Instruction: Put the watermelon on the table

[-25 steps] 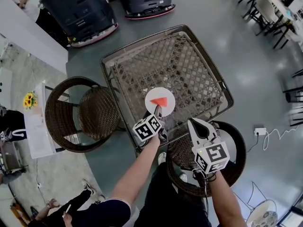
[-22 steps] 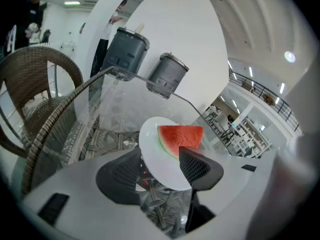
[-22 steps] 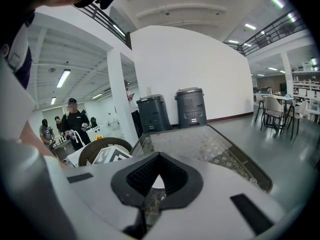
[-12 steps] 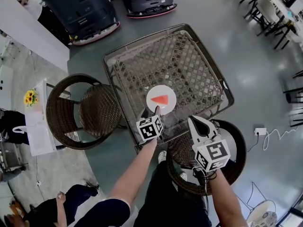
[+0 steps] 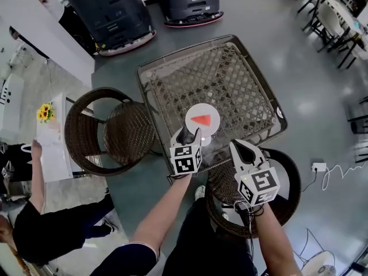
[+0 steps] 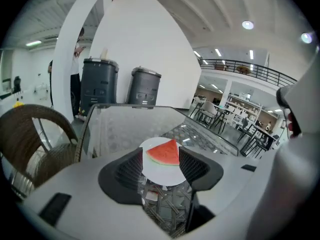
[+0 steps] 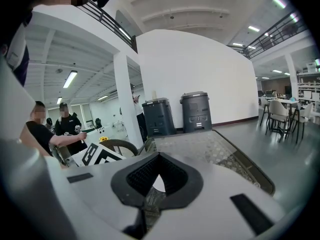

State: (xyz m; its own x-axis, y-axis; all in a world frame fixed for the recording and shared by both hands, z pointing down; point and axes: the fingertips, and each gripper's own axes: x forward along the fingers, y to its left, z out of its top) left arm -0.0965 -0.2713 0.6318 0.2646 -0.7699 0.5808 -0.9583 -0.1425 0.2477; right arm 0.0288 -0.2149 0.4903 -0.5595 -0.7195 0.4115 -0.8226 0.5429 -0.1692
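The watermelon (image 5: 202, 119) sits on the table's (image 5: 172, 85) plate (image 5: 210, 130), so the left gripper (image 5: 190, 135) beside it gapes empty. The right gripper (image 5: 237, 146) idles closed.

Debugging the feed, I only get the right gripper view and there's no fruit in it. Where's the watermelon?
Observer: The watermelon slice lies on a white plate on the glass-topped wicker table.
Operator: Left gripper holding it?
Observer: No. The left gripper has its jaws apart at the plate's near edge, not closed on anything.
Operator: Right gripper close to the plate?
Observer: The right gripper sits at the table's near edge, to the right of the plate and apart from it, above a wicker chair.
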